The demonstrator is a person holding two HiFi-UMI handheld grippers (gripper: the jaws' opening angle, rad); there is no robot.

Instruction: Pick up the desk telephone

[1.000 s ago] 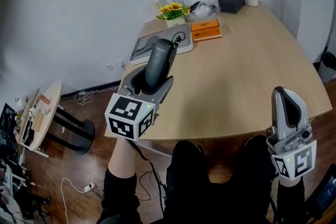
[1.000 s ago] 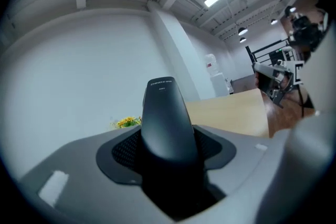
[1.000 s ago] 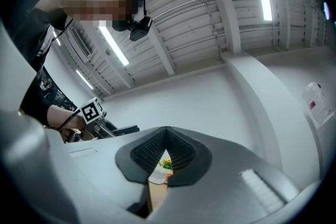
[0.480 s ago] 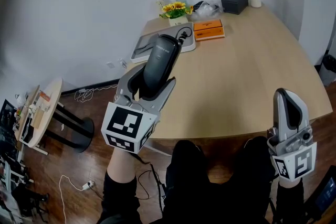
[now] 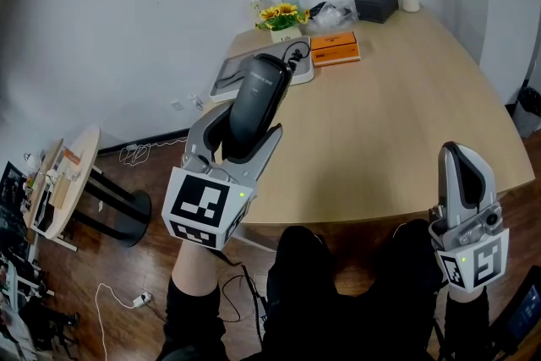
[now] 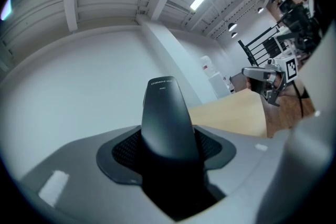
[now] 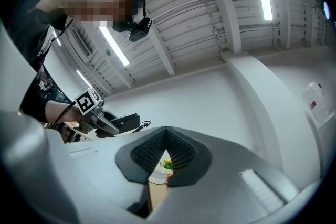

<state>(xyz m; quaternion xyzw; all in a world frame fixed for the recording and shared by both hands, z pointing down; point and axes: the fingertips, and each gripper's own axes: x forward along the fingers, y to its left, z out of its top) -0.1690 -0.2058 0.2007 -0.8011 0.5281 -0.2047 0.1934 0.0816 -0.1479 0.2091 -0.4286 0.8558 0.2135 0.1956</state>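
In the head view, the left gripper [image 5: 239, 131] is raised over the near left edge of the pale wooden oval table [image 5: 397, 114]. Its jaws clamp a smooth, dark grey plastic telephone handset [image 5: 258, 93], which tilts upward. Beyond the handset, the flat silver-grey telephone base [image 5: 226, 77] lies on the table, with a black cord [image 5: 292, 58] at its far corner. An orange flat box [image 5: 335, 47] and yellow sunflowers [image 5: 281, 14] sit past the base. White walls meet a brown wood floor [image 5: 110, 283]. The right gripper [image 5: 461, 169] points up off the table's near right edge.

In the left gripper view, ribbed black pads [image 6: 123, 147] press the handset from both sides.

In the right gripper view, the jaws meet at their tips, holding nothing.
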